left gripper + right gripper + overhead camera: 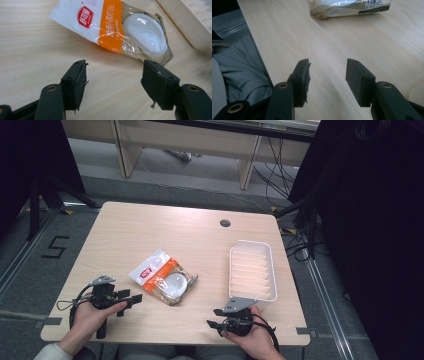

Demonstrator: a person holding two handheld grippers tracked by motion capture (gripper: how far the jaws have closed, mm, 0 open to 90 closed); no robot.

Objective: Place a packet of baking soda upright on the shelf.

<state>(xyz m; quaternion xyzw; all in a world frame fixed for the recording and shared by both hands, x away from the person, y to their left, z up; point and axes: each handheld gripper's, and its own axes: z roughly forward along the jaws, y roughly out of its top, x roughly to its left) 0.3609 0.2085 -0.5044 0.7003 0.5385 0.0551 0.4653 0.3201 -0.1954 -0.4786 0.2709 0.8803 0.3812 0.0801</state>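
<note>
On the table [150,225], the packet [162,276] is lying near the middle, the tray [252,270] sitting well to its right, the left gripper [134,299] resting just left of the packet, and the right gripper [214,318] lying before the tray.

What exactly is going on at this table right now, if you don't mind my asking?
A person holds a two-jaw gripper in each hand at a wooden table. The left gripper has its jaws open and points at a white-and-orange snack packet lying flat in the middle, not yet touching it. The right gripper, jaws also open and empty, rests near the table's front edge beside a white ribbed tray, which holds nothing.
</note>
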